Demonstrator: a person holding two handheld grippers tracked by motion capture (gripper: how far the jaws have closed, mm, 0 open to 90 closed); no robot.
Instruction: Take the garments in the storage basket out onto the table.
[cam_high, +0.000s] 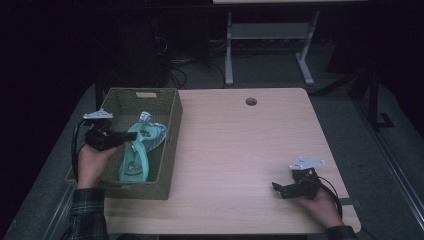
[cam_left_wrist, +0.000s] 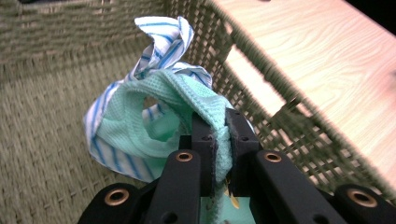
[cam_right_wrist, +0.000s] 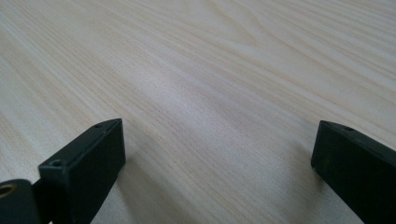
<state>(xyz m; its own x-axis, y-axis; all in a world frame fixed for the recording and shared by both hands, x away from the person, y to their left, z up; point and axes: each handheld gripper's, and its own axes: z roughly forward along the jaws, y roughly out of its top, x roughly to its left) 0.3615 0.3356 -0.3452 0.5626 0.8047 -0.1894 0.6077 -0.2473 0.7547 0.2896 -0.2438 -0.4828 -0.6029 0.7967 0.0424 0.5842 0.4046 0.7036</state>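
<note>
Left fingers (cam_left_wrist: 219, 140): clamped on green cloth (cam_left_wrist: 135, 126) in basket (cam_high: 170, 150).
Right fingers (cam_right_wrist: 215, 158): apart over bench (cam_high: 240, 150).
Next: lift cloth clear.

Spread jaws over bare table (cam_right_wrist: 210, 70)

Two cloths (cam_left_wrist: 154, 116), one basket (cam_high: 170, 150).

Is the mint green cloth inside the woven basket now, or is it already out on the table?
Inside. The mint green cloth hangs bunched from the shut left claw over the basket floor, within its walls.
</note>
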